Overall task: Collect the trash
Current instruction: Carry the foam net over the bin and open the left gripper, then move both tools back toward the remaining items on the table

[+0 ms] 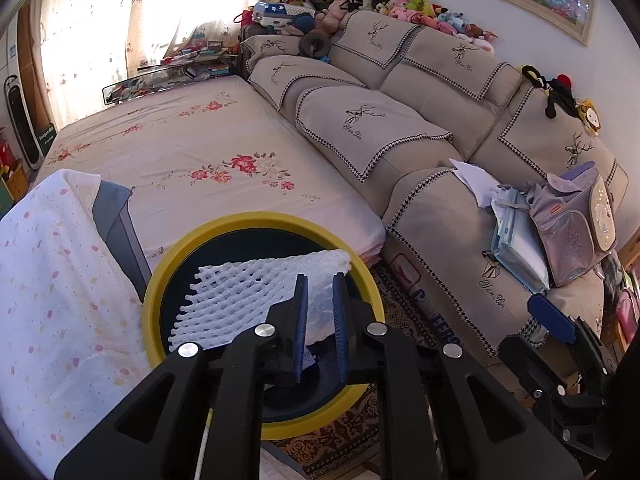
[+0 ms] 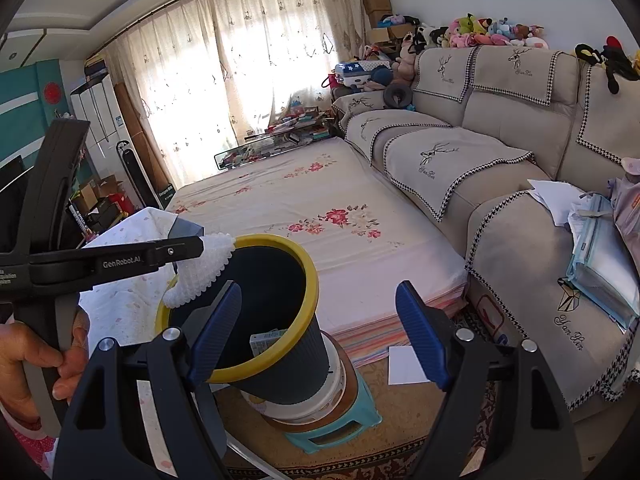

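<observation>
A dark trash bin with a yellow rim [image 1: 160,284] [image 2: 310,280] stands on a small stool by the bed. My left gripper [image 1: 321,292] is shut on a white foam fruit net [image 1: 248,296] and holds it over the bin's mouth. In the right wrist view the left gripper [image 2: 200,246] comes in from the left with the net [image 2: 204,272] hanging at the bin's rim. A small box [image 2: 266,340] lies inside the bin. My right gripper [image 2: 320,320] is open and empty, just in front of the bin. A white paper sheet [image 2: 404,364] lies on the rug.
A bed with a floral sheet [image 1: 208,140] lies behind the bin. A beige sofa [image 1: 432,140] runs along the right, with papers and a purple backpack [image 1: 572,220] on it. A white dotted cloth [image 1: 52,280] covers something on the left. The teal stool [image 2: 332,428] stands on a patterned rug.
</observation>
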`<state>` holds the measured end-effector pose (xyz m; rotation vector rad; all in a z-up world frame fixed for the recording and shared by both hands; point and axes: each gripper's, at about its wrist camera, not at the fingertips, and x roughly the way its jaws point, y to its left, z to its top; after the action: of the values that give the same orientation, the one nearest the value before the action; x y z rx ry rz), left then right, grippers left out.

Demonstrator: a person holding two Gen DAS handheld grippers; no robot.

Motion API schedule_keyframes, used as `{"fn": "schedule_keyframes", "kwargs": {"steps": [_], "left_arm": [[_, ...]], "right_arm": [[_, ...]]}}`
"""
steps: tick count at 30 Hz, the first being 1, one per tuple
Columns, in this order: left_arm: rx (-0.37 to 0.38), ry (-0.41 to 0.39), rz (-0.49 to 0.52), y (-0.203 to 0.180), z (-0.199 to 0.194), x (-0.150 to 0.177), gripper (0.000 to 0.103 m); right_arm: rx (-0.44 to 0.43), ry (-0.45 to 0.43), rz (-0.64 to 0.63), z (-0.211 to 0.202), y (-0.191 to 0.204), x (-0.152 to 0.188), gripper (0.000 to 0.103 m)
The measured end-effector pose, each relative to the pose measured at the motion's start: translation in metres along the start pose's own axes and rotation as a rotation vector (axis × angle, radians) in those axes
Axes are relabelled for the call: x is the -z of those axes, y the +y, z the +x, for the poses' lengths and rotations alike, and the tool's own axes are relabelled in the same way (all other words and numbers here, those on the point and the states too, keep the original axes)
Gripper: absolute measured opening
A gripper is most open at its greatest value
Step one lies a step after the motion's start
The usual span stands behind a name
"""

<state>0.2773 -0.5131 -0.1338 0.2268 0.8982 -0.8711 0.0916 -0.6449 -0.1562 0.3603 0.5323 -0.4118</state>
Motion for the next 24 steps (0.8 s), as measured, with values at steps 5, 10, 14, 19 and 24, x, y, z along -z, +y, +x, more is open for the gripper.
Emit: {"fn": "schedule_keyframes", "kwargs": {"steps": [5, 10, 14, 19, 24], "left_arm": [[-0.024, 0.000, -0.039, 0.011, -0.003, 0.004, 0.040], [-0.025, -0.031, -0.060, 0.015, -0.026, 0.004, 0.051], [-0.022, -0.072, -0.081, 0.019, -0.064, 0.008, 0.064], [-0.090, -0.154, -0.101, 0.034, -0.128, 0.027, 0.090], [-0.179, -0.213, -0.135, 0.062, -0.196, 0.064, 0.095]], "right_arm": [[-0.003, -0.005, 0.004, -0.003, 0.000, 0.001, 0.075], [-0.009, -0.001, 0.003, -0.004, 0.002, 0.002, 0.075], [-0.020, 0.005, -0.011, -0.006, 0.010, 0.004, 0.075], [-0.042, 0.023, -0.034, -0.003, 0.021, 0.008, 0.075], [-0.084, 0.048, -0.079, -0.002, 0.044, 0.015, 0.075]]}}
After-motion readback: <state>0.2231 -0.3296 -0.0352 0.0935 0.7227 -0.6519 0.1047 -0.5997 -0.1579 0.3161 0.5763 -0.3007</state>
